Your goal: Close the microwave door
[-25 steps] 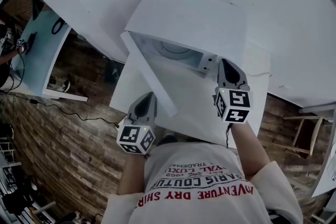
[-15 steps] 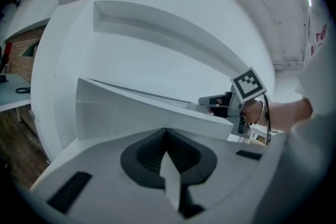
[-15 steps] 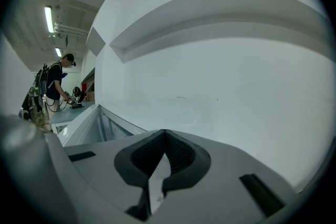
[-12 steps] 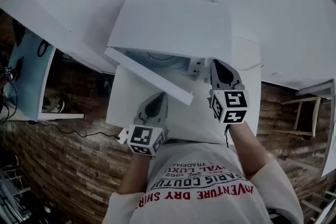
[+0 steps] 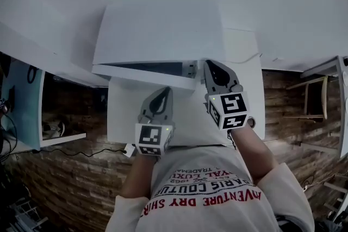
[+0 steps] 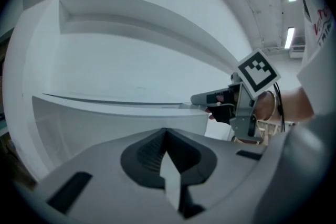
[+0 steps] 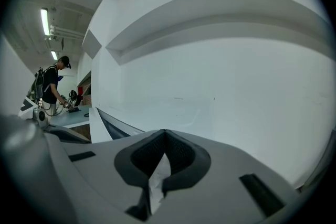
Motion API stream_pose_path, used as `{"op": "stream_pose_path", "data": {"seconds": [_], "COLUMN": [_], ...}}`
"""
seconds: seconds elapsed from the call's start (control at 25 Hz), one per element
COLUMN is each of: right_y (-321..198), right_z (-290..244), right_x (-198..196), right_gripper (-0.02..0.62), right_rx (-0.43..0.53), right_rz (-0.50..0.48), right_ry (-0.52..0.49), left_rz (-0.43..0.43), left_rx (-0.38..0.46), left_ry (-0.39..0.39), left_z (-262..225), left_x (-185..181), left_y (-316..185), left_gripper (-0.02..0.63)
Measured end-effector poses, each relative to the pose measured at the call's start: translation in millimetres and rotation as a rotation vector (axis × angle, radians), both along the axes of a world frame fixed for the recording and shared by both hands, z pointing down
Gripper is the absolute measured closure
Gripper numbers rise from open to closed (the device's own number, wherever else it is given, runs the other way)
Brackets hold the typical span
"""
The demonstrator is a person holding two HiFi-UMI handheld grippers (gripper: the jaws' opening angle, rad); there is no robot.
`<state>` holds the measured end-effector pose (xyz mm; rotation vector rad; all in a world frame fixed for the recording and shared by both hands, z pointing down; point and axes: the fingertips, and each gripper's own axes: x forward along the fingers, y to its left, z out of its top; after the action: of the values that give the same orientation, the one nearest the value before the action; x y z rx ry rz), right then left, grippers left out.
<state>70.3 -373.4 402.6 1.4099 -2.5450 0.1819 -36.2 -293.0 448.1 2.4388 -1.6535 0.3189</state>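
In the head view the white microwave [image 5: 163, 27] stands on a white table [image 5: 251, 92]. Its door [image 5: 144, 76] lies almost flat against the front, and only a thin dark slit of the inside [image 5: 157, 67] shows. My left gripper [image 5: 163, 93] is shut and empty, its tip right at the door's outer face near the free edge. My right gripper [image 5: 213, 65] is also shut and empty, by the microwave's front right corner. The left gripper view has the door [image 6: 110, 123] just ahead of the left gripper [image 6: 167, 134], with the right gripper [image 6: 223, 99] beyond. The door's dark window [image 7: 113, 126] shows left of the right gripper [image 7: 164, 136].
A brick-patterned wooden floor [image 5: 70, 182] surrounds the table. A teal table [image 5: 20, 108] stands at the far left and a wooden chair [image 5: 314, 100] at the right. A person [image 7: 52, 84] works at a desk in the background of the right gripper view.
The door has swung from wide open to nearly shut. My left gripper moved forward and to the right along with it. The right gripper stayed by the front right corner.
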Motion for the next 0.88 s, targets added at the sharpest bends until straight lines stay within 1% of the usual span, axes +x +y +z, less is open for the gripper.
{"op": "stream_pose_path", "data": {"seconds": [0.08,0.2,0.24,0.28,0.44,0.56,0.6,0.8,0.88], "right_y": [1,1,0,0,0,1,1,0,0], "right_z": [1,0,0,0,0,0,0,0,0], "right_x": [1,2,2,3,3,3,3,4,4], "right_gripper": [0.588,0.588,0.588,0.588,0.588,0.588,0.588,0.588,0.588], "right_rx": [0.000,-0.007,-0.015,-0.024,-0.027,-0.021,-0.021,-0.018,-0.022], "right_rz": [0.009,0.015,0.016,0.017,0.016,0.022,0.023,0.028,0.033], "right_ry": [0.004,-0.013,-0.026,-0.038,-0.033,-0.031,-0.034,-0.042,-0.050], "left_rz": [0.013,0.028,0.019,0.004,-0.043,-0.039,-0.037,-0.062,-0.077], "left_rx": [-0.051,-0.158,-0.175,-0.178,-0.147,-0.136,-0.134,-0.127,-0.126], "left_ry": [0.042,0.169,0.205,0.224,0.193,0.239,0.237,0.148,0.148], "left_z": [4,8,8,8,6,7,7,7,7], "left_x": [3,7,6,4,-1,-1,-1,0,0], "left_y": [-5,-14,-18,-21,-32,-32,-32,-34,-38], "left_gripper": [0.609,0.609,0.609,0.609,0.609,0.609,0.609,0.609,0.609]}}
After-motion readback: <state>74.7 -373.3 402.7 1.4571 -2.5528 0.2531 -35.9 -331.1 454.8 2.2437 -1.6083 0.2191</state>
